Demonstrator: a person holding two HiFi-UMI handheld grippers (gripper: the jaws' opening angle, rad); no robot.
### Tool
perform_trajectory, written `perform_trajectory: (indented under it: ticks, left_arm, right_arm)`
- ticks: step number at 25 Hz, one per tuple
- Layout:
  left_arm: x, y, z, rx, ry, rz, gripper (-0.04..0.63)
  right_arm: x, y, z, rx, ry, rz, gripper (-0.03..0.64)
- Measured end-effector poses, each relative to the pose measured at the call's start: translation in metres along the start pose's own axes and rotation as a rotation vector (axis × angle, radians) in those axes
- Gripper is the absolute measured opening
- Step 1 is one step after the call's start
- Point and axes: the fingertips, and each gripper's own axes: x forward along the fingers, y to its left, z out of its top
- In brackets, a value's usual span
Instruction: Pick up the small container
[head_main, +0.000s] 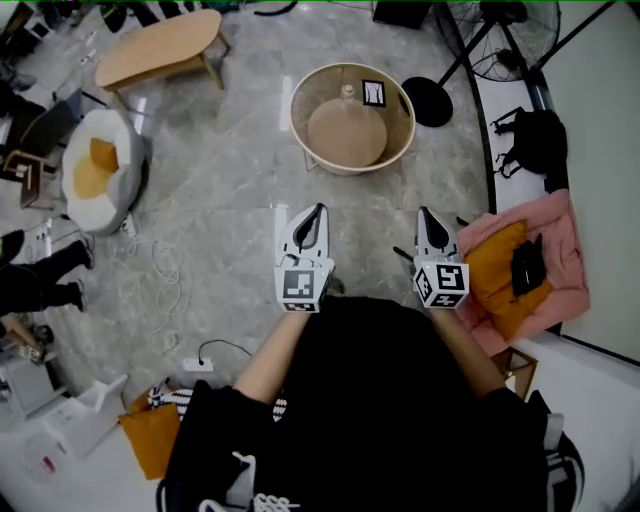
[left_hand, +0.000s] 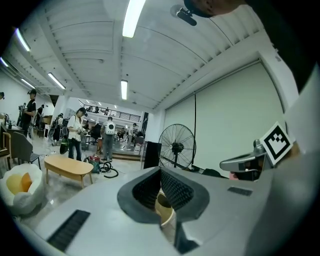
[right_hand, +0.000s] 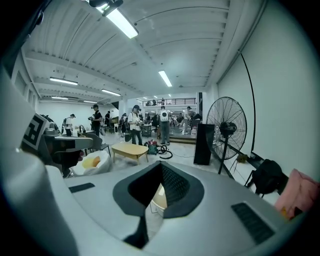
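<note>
Left fingers: your left gripper (head_main: 318, 210) has its jaws pressed together, nothing between them.
Right fingers: your right gripper (head_main: 425, 214) is closed the same way, empty.
Gripper position: you hold both side by side above the marble floor (head_main: 220, 190), tips forward.
Small container (head_main: 347, 93): on the rimmed round table (head_main: 402, 128), well ahead of both grippers, beside a marker card (head_main: 373, 93).
</note>
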Motion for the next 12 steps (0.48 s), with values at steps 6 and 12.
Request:
perform_trajectory:
  ticks: [6, 12]
  left_arm:
    - [0.027, 0.032, -0.002, -0.008, -0.001, -0.044, 0.020]
    - [0.043, 0.072, 0.005, -0.029, -0.027, -0.002, 0.020]
  right_arm:
    - [0.040, 0.010, 0.023, -0.018, -0.002, -0.015, 0.017]
    - [0.061, 0.020, 0.033, -0.041, 0.022, -0.024, 0.015]
